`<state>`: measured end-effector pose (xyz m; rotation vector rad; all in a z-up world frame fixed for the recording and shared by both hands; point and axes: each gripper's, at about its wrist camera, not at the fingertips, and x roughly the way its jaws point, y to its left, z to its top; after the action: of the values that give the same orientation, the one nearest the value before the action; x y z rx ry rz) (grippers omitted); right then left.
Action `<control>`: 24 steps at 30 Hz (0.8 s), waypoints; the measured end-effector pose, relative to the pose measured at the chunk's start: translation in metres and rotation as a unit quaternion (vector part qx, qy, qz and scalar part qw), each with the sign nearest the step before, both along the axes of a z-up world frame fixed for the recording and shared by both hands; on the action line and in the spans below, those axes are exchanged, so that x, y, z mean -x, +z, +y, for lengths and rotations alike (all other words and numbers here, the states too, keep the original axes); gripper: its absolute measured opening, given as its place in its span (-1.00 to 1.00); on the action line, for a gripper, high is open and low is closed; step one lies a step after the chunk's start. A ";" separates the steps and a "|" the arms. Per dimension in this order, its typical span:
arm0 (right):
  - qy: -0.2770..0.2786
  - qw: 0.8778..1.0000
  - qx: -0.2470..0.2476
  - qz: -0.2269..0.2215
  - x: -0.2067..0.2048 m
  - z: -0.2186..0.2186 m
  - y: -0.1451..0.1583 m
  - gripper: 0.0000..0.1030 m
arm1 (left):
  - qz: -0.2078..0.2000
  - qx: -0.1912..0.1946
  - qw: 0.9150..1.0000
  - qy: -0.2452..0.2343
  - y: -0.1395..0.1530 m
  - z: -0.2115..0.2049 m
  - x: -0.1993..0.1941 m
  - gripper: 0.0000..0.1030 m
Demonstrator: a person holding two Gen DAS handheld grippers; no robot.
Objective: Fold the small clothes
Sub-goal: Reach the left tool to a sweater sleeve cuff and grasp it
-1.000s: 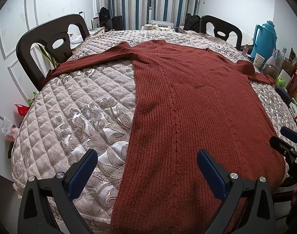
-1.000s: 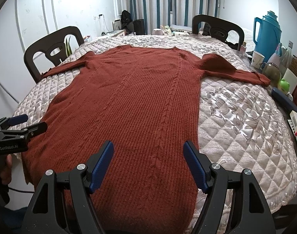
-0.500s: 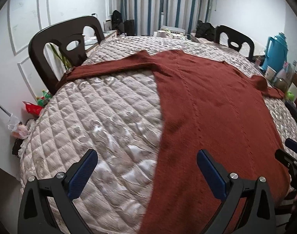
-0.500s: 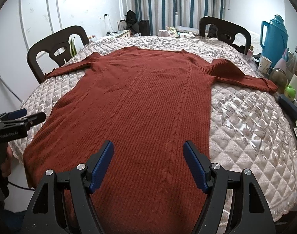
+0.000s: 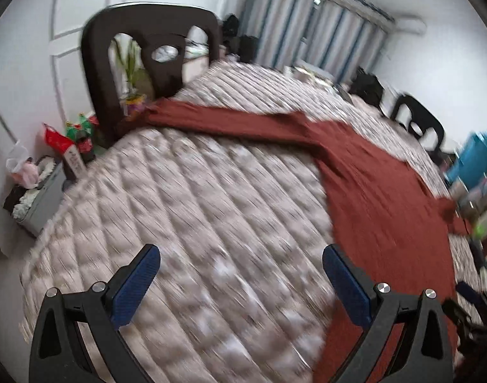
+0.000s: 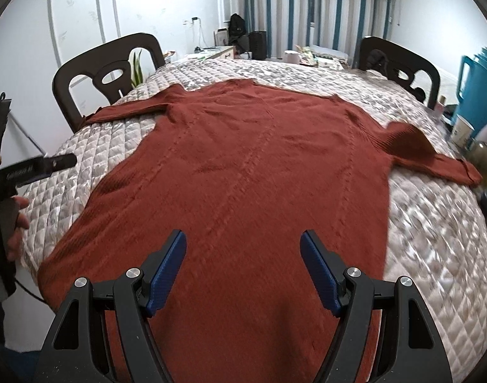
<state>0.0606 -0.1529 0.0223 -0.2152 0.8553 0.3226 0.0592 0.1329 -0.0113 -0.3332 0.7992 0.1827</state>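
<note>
Lying flat on the quilted table (image 6: 435, 223): a rust-red sweater (image 6: 259, 175), sleeves spread, ready for folding. Hovering wide apart and empty: left gripper (image 5: 240, 282) facing the left sleeve (image 5: 227, 121) (blurred), right gripper (image 6: 243, 271) over the hem.

My two black handheld grippers

Left gripper (image 5: 240, 274) and right gripper (image 6: 243, 265): blue ribbed pads (image 6: 166, 268), silver screws (image 6: 133, 273) behind them.

Left wrist view motion-blurred; sweater (image 6: 253, 198) hem hidden behind right gripper (image 6: 243, 271)
</note>
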 end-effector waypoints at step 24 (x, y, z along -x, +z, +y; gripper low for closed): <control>0.010 1.000 -0.001 0.001 -0.046 0.035 0.003 0.43 | -0.038 0.099 0.987 0.117 -0.020 0.106 -0.100 0.71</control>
<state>0.1071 -0.1179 0.0250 -0.2218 0.8550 0.3416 0.1594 0.2388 -0.0309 -0.6193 0.7032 0.3091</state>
